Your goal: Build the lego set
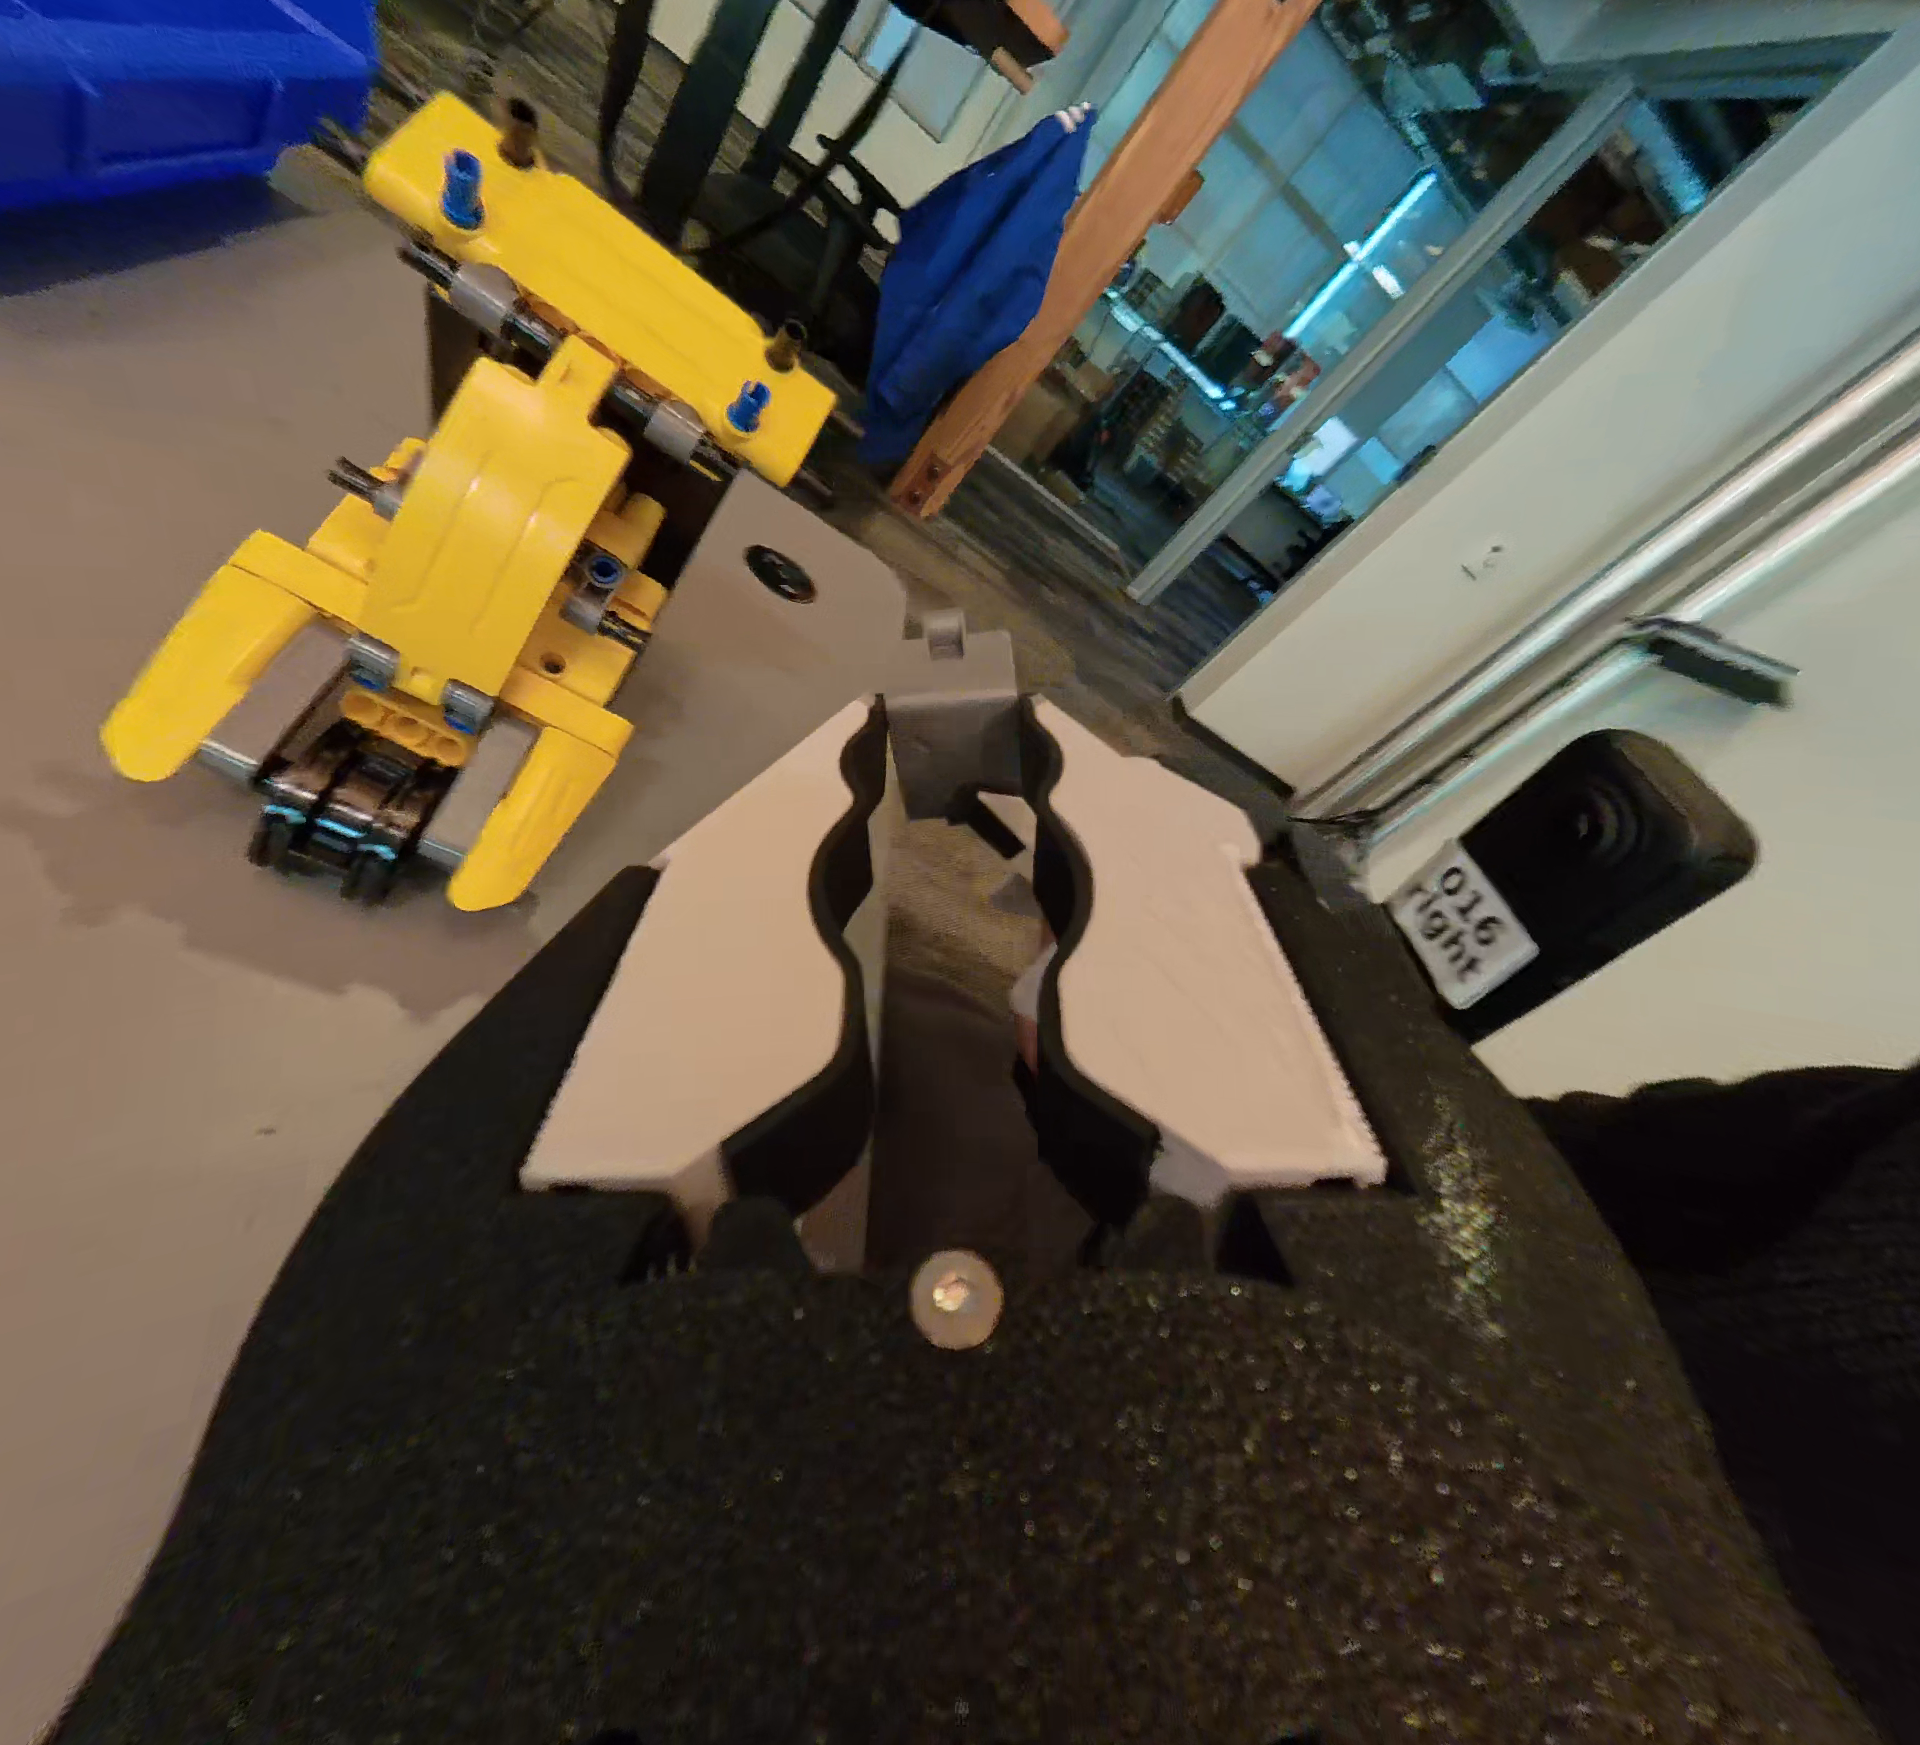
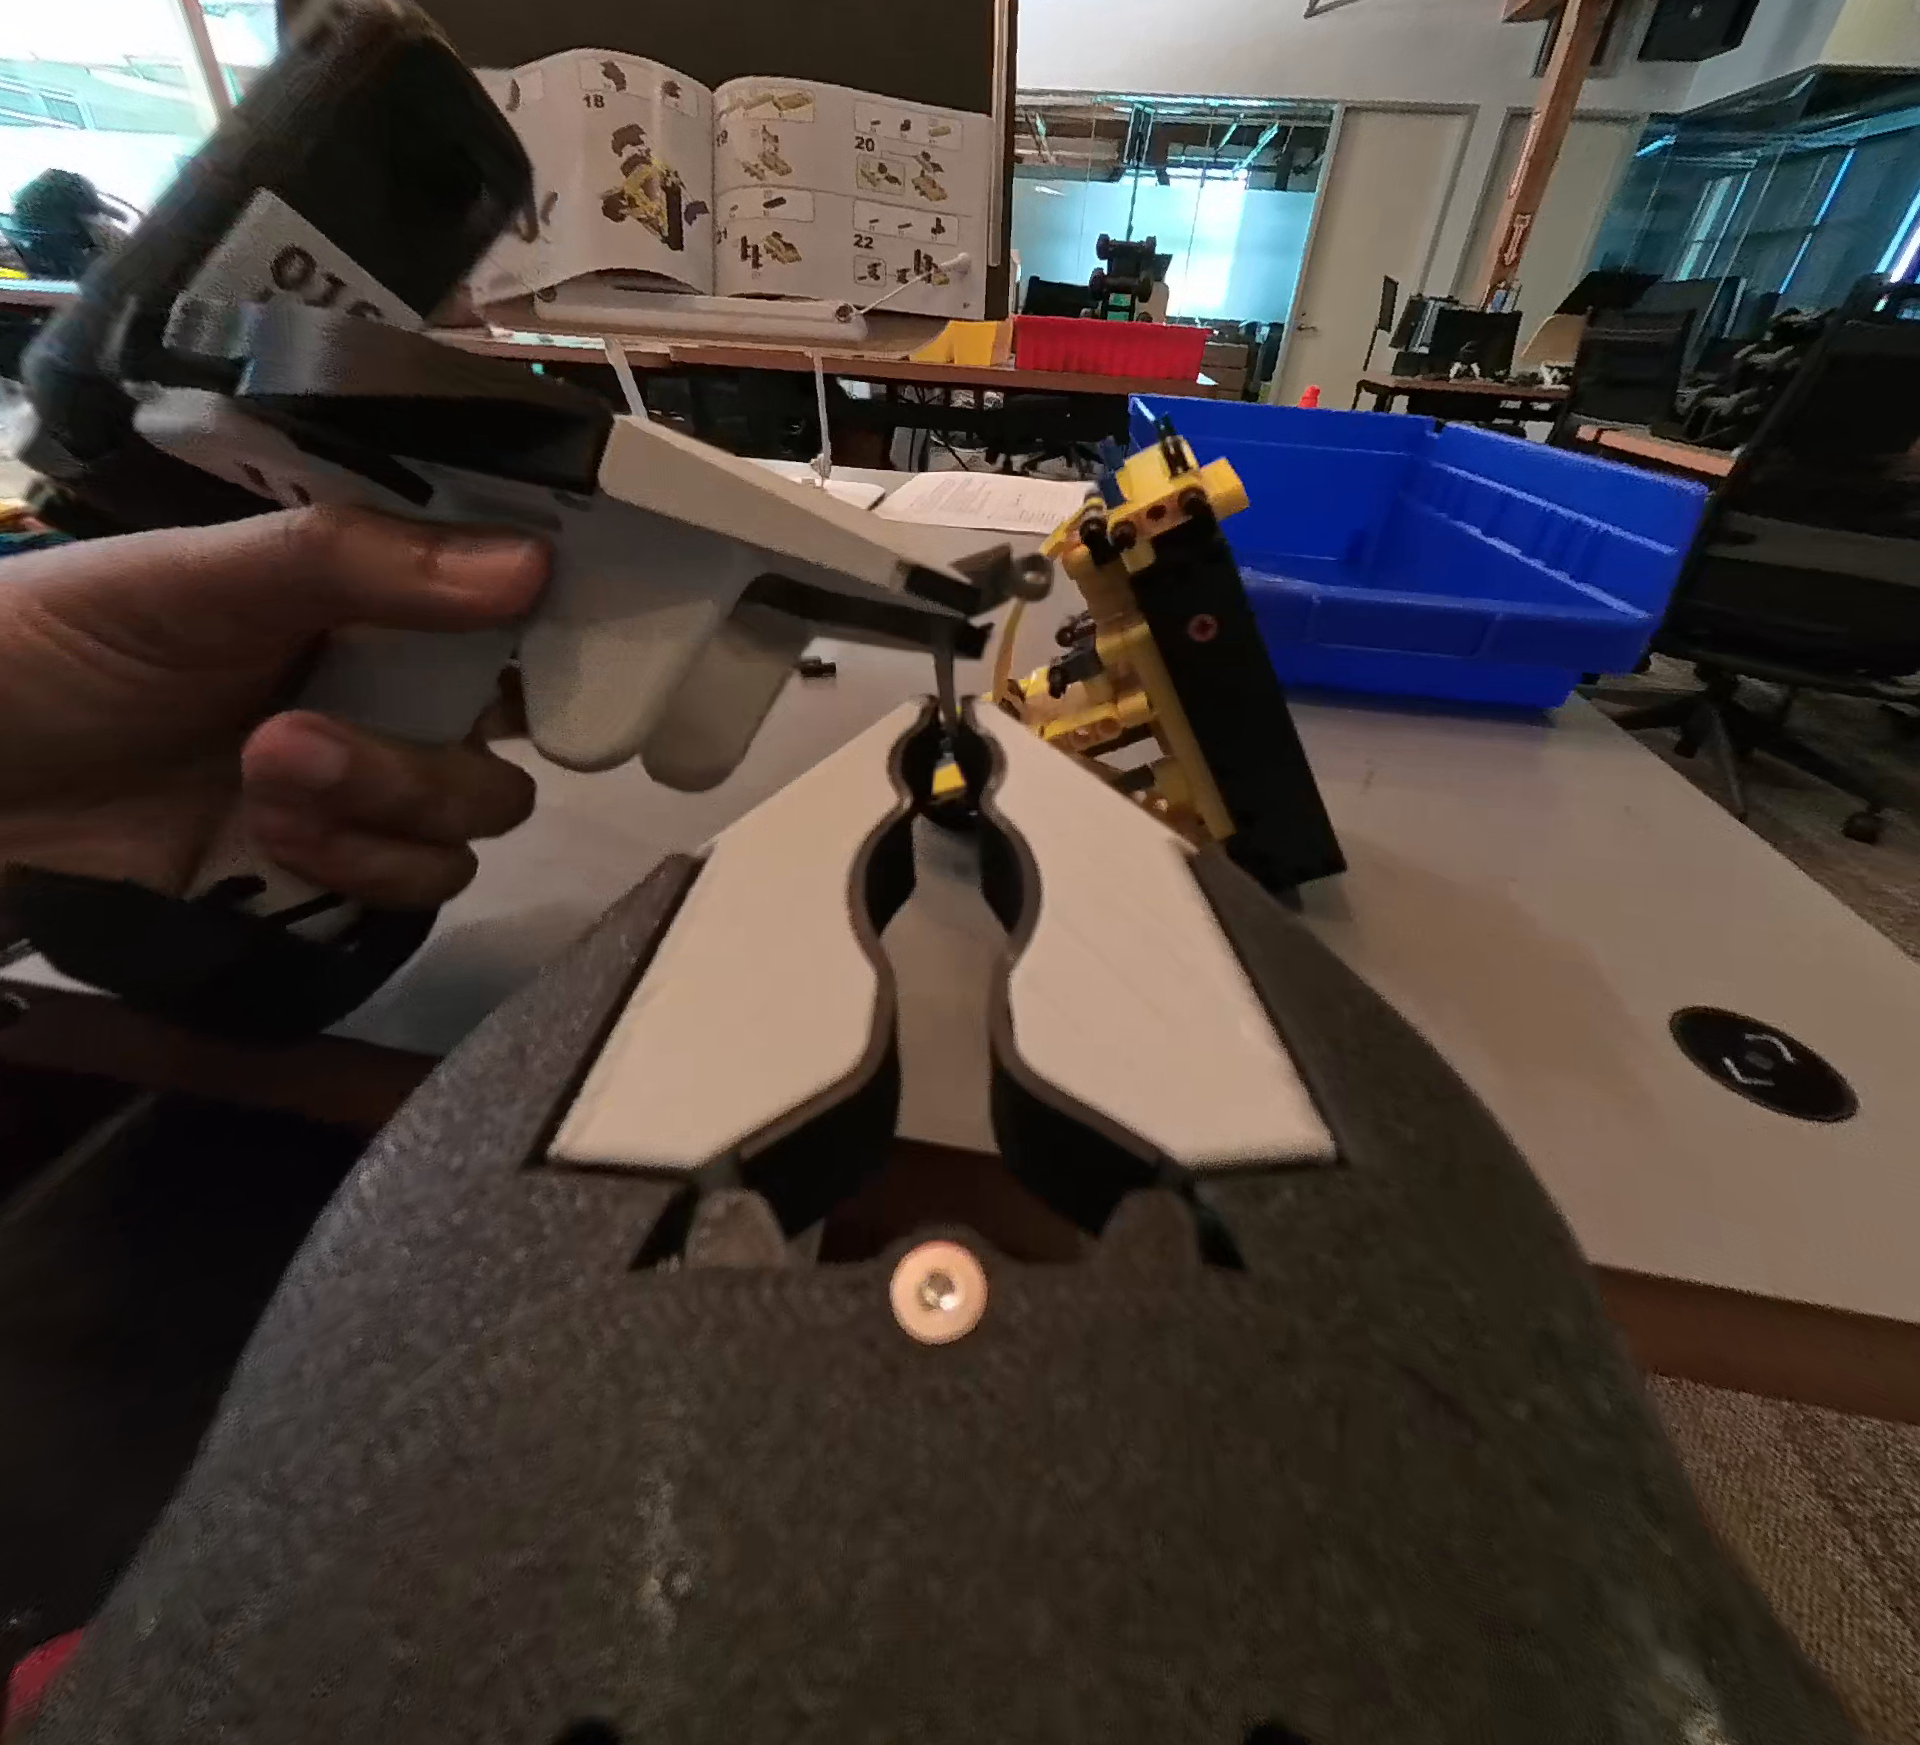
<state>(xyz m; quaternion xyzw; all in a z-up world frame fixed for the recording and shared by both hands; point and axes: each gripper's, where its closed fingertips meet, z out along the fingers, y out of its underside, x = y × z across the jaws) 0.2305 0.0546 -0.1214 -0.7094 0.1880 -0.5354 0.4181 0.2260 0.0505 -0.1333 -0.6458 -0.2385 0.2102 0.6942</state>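
My left gripper [image 1: 951, 708] is shut on a small grey connector piece [image 1: 945, 641]. In the right wrist view a hand [image 2: 260, 687] holds this left gripper [image 2: 982, 589] above and just left of my right gripper [image 2: 945, 708]. A thin grey rod [image 2: 948, 667] runs down from the connector [image 2: 1031, 569] into the right fingertips. The right gripper is shut on a small yellow and black piece [image 2: 945, 776]. A yellow brick-built model [image 1: 468, 552] lies on the grey table [image 1: 156, 1072], left of the left gripper. In the right wrist view the model [image 2: 1132, 656] is just beyond the right fingertips.
A blue bin [image 2: 1455, 552] stands on the table behind the model, also in the left wrist view [image 1: 156, 12]. An open instruction booklet [image 2: 727, 189] is propped at the back. A round black grommet [image 2: 1761, 1061] sits near the table's right edge. An office chair [image 2: 1818, 573] stands at right. The tips of both grippers are at nearly the same place.
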